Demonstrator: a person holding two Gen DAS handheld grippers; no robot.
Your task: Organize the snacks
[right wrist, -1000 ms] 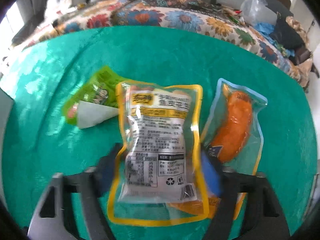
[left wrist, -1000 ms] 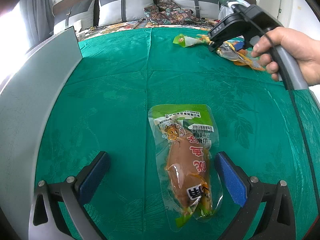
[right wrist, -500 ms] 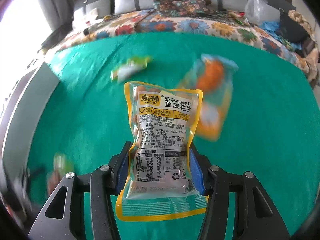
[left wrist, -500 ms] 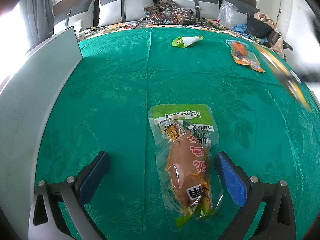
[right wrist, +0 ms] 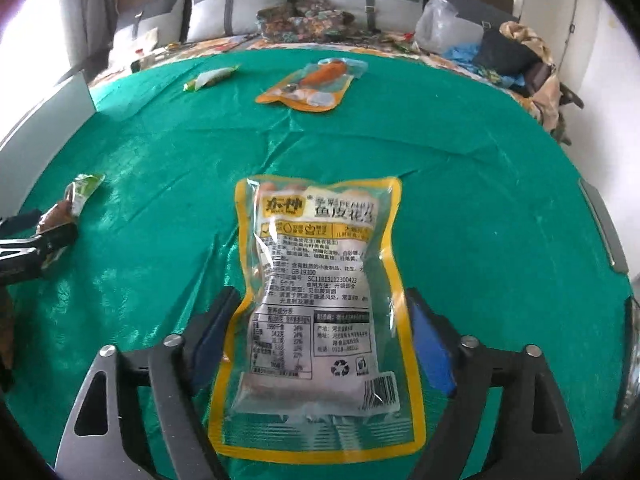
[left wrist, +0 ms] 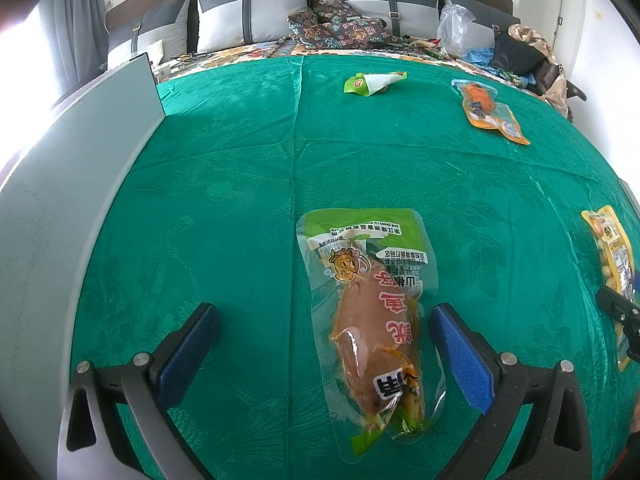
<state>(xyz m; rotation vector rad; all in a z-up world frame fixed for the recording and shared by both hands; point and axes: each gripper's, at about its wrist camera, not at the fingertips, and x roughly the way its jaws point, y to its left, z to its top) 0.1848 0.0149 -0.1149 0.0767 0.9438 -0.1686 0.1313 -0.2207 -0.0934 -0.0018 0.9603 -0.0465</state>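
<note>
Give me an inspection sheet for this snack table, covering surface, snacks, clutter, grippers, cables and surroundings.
Surface: green patterned tablecloth, creased, with a grey board standing along one edge.
Job's things: yellow-bordered peanut pack between the right gripper's fingers; green-topped meat pack between the left gripper's fingers; orange pouch and small green packet at the far side.
Clutter: nothing seen on the cloth.
Grippers: left gripper open, pads clear of the meat pack; right gripper jaws opening, pads appear clear of the peanut pack.
Cables: nothing seen.
Surroundings: bed with grey pillows, a clear plastic bag and piled clothes.
</note>
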